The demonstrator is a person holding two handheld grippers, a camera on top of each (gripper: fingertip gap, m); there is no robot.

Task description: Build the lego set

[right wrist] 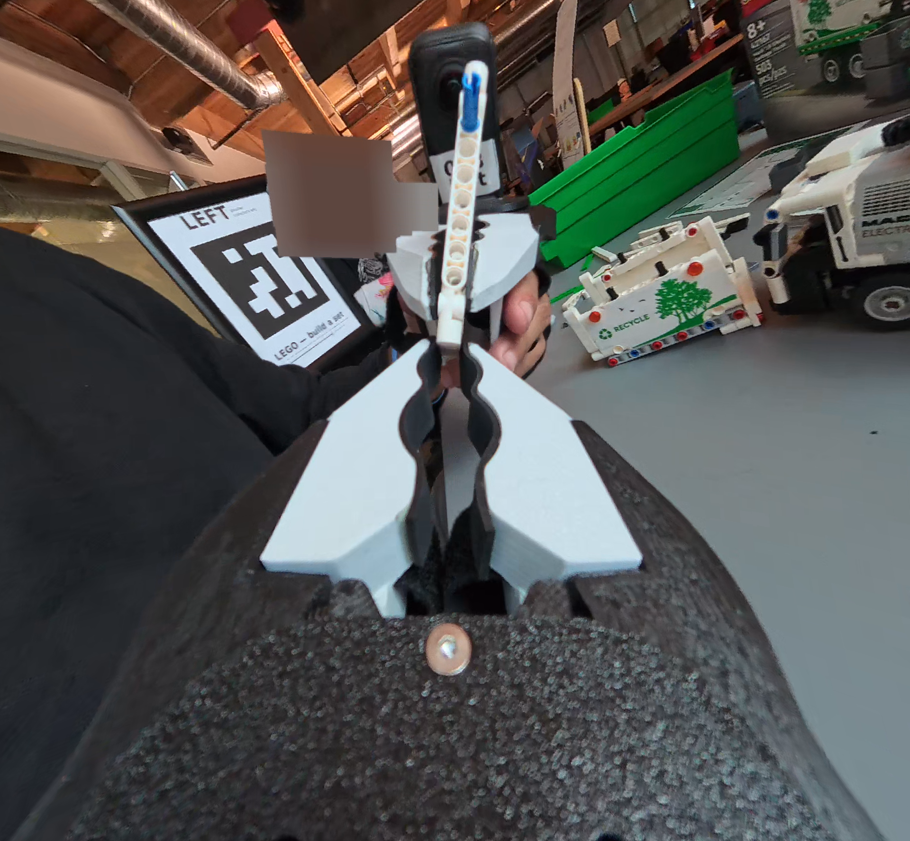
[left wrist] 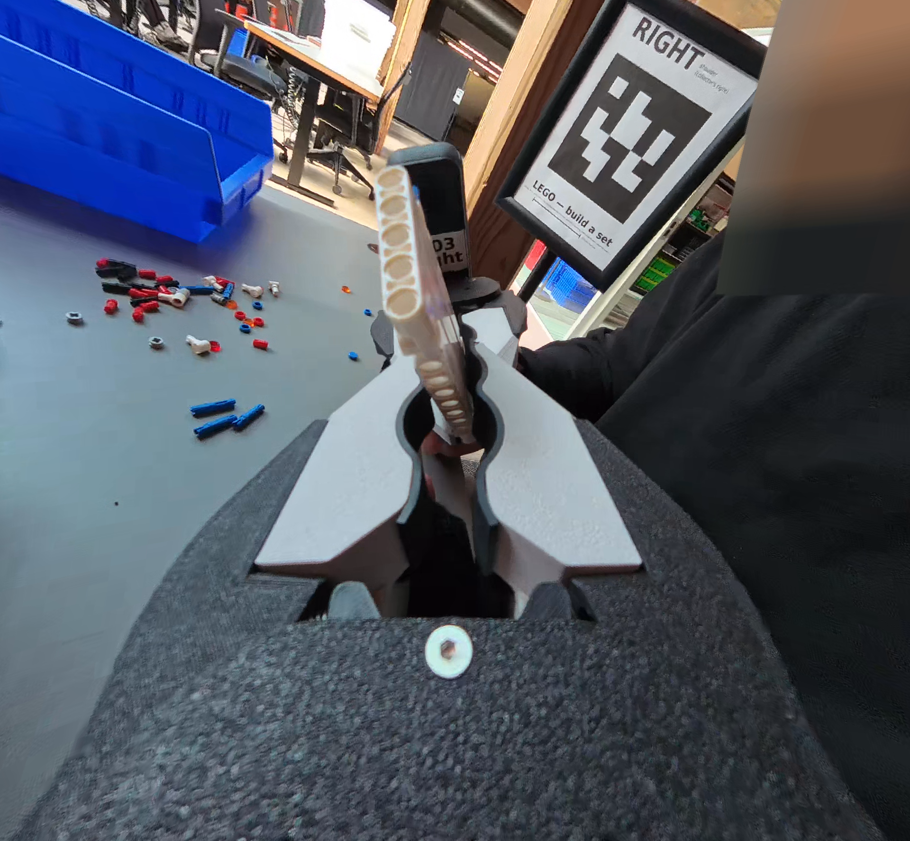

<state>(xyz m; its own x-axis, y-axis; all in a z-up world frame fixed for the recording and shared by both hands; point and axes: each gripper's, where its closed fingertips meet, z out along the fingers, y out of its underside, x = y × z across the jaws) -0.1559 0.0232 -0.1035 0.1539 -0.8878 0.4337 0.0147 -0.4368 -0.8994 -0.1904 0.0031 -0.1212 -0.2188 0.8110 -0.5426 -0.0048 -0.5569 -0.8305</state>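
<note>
The white Technic beam [right wrist: 460,231] is up in the air between both tongs, well above the tabletop [right wrist: 689,448]. The left tongs [left wrist: 455,423] are clenched on its lower stretch. The right tongs [right wrist: 450,354] sit right at its bottom end, nearly closed, but I can't tell if they actually pinch it. A blue pin [right wrist: 470,98] is already plugged into the beam's top hole.

Progress-wise I'd say it's pretty far along: right of the beam, a mostly built white truck cab [right wrist: 847,236] and the white recycling body [right wrist: 665,310] lie on the tabletop, not joined yet. Left of the beam there's a scatter of red, black and blue pins [left wrist: 172,295] plus three blue axle pins [left wrist: 224,416], so plenty left.

Containers: the blue bin [left wrist: 147,138] beyond the loose pins and the green bin [right wrist: 640,167] behind the recycling body. I can't see inside either one.
</note>
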